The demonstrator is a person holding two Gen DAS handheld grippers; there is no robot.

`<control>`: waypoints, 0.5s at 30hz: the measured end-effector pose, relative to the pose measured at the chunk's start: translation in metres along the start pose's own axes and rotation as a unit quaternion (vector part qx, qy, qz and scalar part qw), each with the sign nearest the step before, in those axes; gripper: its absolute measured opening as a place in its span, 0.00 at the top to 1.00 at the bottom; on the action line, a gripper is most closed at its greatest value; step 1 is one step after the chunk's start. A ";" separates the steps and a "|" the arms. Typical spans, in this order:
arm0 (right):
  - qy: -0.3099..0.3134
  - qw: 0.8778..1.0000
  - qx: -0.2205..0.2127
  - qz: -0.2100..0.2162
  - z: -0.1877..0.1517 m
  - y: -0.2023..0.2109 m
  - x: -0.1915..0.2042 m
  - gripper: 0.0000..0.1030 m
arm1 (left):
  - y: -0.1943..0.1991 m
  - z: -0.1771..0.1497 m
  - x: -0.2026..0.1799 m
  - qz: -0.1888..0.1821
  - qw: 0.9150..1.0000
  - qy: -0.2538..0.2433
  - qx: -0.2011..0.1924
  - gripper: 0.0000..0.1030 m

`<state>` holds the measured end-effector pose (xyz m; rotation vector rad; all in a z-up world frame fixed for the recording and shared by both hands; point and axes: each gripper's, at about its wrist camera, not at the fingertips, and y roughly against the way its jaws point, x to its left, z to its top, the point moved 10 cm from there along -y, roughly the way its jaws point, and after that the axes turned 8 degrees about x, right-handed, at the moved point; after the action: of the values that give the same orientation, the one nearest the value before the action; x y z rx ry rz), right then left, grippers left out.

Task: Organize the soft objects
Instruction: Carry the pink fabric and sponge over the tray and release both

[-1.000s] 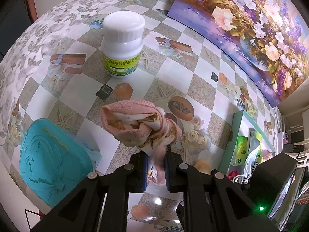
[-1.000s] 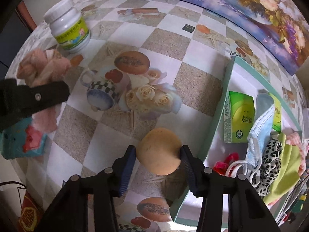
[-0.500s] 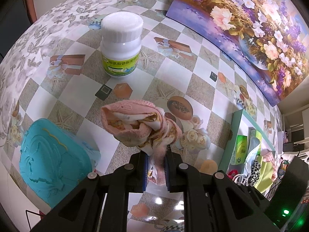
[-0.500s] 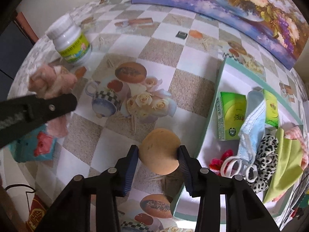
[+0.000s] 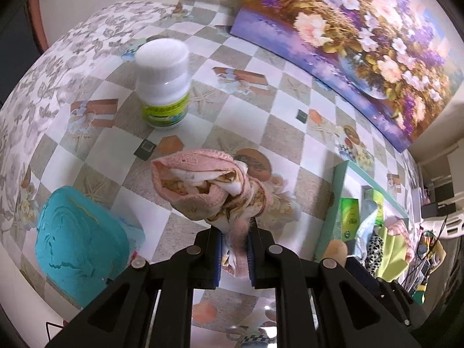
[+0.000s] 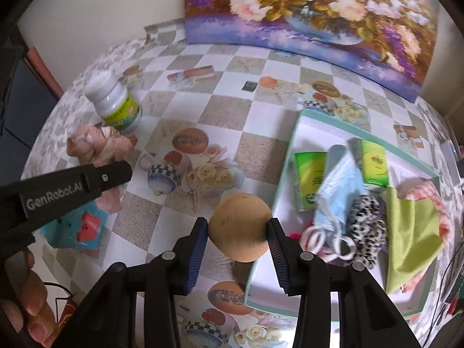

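My left gripper point(image 5: 234, 239) is shut on a bunched pink floral cloth point(image 5: 207, 187) and holds it above the table; it also shows in the right wrist view point(image 6: 98, 145). My right gripper point(image 6: 237, 232) is shut on a tan soft ball point(image 6: 240, 227), held above the table at the left edge of the white tray point(image 6: 307, 121). The tray holds a blue face mask point(image 6: 337, 185), a leopard-print cloth point(image 6: 369, 226), a green cloth point(image 6: 410, 229) and a pink cloth point(image 6: 432, 191).
A white bottle point(image 5: 163, 82) stands at the back left. A teal soft pouch point(image 5: 78, 249) lies front left. Two green boxes point(image 6: 308, 184) and white scissors handles point(image 6: 329, 240) are in the tray. A flower painting point(image 6: 313, 14) leans along the back.
My right gripper has lifted and moved right with the ball, up to the tray's left edge. My left gripper still holds the pink cloth, shifted slightly right.
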<state>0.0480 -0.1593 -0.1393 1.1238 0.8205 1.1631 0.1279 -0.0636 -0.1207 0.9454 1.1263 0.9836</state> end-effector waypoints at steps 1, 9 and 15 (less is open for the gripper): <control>-0.010 1.000 -0.006 -0.001 0.000 0.005 -0.006 0.57 | 0.001 -0.001 -0.004 -0.003 1.000 -0.006 -0.001 0.86; -0.111 0.993 -0.041 -0.028 -0.011 0.035 -0.083 0.61 | 0.002 -0.025 -0.058 -0.054 0.995 -0.077 0.016 0.86; -0.181 0.982 -0.029 -0.032 -0.029 0.032 -0.135 0.61 | -0.012 -0.057 -0.103 -0.094 0.984 -0.135 0.062 0.86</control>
<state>-0.0195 -0.2830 -0.1240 1.2069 0.5334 0.8868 0.0583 -0.1595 -0.1138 1.0172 1.0335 0.6173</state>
